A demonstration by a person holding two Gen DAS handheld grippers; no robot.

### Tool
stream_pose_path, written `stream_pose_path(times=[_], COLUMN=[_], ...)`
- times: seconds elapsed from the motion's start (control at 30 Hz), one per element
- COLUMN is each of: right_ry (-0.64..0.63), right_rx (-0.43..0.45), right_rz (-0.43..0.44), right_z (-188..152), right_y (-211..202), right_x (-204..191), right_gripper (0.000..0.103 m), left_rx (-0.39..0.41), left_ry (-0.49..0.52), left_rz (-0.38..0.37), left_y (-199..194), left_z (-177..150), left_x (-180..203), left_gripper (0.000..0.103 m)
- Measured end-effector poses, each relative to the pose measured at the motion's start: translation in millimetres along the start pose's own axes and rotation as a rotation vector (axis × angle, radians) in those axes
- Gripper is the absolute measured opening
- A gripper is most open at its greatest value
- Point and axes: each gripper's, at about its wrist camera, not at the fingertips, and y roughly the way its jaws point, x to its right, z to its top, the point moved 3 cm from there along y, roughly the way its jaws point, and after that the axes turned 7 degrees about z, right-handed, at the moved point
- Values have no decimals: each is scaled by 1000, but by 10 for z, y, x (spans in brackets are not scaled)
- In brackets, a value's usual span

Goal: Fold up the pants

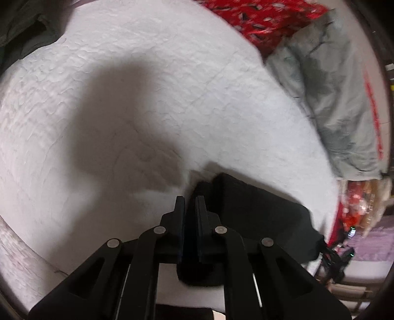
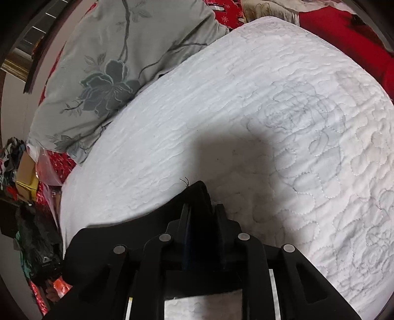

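The black pants [image 1: 258, 209] look matte and nearly featureless, a dark mass whose folds barely read against the white quilted bedspread [image 1: 123, 73] beneath them. In the left wrist view the left gripper [image 1: 190, 199] has its fingers drawn close together with a fold of the black fabric clenched between them; the rest of the garment spreads to the right of the fingers as a smooth, slightly rounded slab with a soft upper edge. In the right wrist view the right gripper [image 2: 203, 208] pinches a peaked corner of the pants [image 2: 123, 236] between its fingers, a loose thread sticking up from the tip, while the cloth trails down and left of the fingers. A grey floral pillow [image 2: 110, 73] lies far ahead and left of those fingers, with red patterned fabric [image 1: 258, 14] beyond it.
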Motion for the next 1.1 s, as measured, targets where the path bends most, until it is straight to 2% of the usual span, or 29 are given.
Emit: stream_pose_path(times=[0.03, 0.07, 0.1, 0.17, 0.27, 0.37, 0.4, 0.43, 0.47, 0.5, 0.57, 0.63, 0.67, 0.73, 0.77, 0.9, 0.93, 0.97, 1.03, 1.1], right_ry=[-3, -5, -6, -4, 8, 4, -15, -38, -62, -69, -56, -48, -43, -8, 5, 16, 14, 15, 13, 11], right_rx=[3, 5, 8, 12, -7, -33, -35, -34, -33, -33, -13, -26, -43, -44, -33, -15, -3, 16, 37, 38], right_rz=[14, 23, 25, 29, 26, 13, 11, 0, -18, -2, 16, -5, -38, -6, 9, 70, 88, 109, 116, 132], right_z=[-15, -33, -61, -120, -217, -305, -330, -349, -365, -373, -385, -409, -428, -449, -452, -395, -364, -317, -249, -174], right_y=[-54, -95, -154, -232, -242, -157, -135, -125, -131, -155, -239, -240, -210, -208, -235, -386, -444, -535, -634, -697], right_x=[-2, -6, 7, 39, 121, 142, 113, 80, 51, 34, 67, 166, 249, 318, 319, 277, 268, 274, 292, 333], right_gripper=[31, 34, 41, 46, 47, 47, 42, 32, 24, 17, 16, 14, 14, 15, 19, 22, 26, 30, 39, 39], left_rx=[-2, -1, 9, 28, 17, -9, -11, -8, -2, 0, -17, -40, -51, -34, -18, 98, 135, 169, 182, 145], left_ry=[11, 20, 32, 62, 106, 98, 85, 77, 70, 65, 58, 50, 42, 22, 17, -41, -51, -42, -8, 45], left_rz=[-30, -57, -80, -90, -76, -33, -10, 9, 32, 62, 85, 110, 107, 105, 104, 116, 124, 119, 76, 9], left_y=[-59, -113, -165, -206, -116, 45, 100, 120, 119, 119, 152, 231, 266, 228, 185, -188, -297, -423, -516, -471], left_z=[-56, -117, -198, -333, -499, -505, -502, -492, -510, -519, -567, -592, -611, -625, -637, -778, -832, -918, -1091, -1291], left_x=[7, 20, 36, 87, 194, 216, 215, 212, 179, 140, 31, -56, -85, -80, -61, 6, 38, 136, 387, 760], left_gripper=[14, 26, 44, 60, 61, 61, 60, 56, 41, 31, 28, 28, 28, 28, 28, 28, 28, 28, 30, 41])
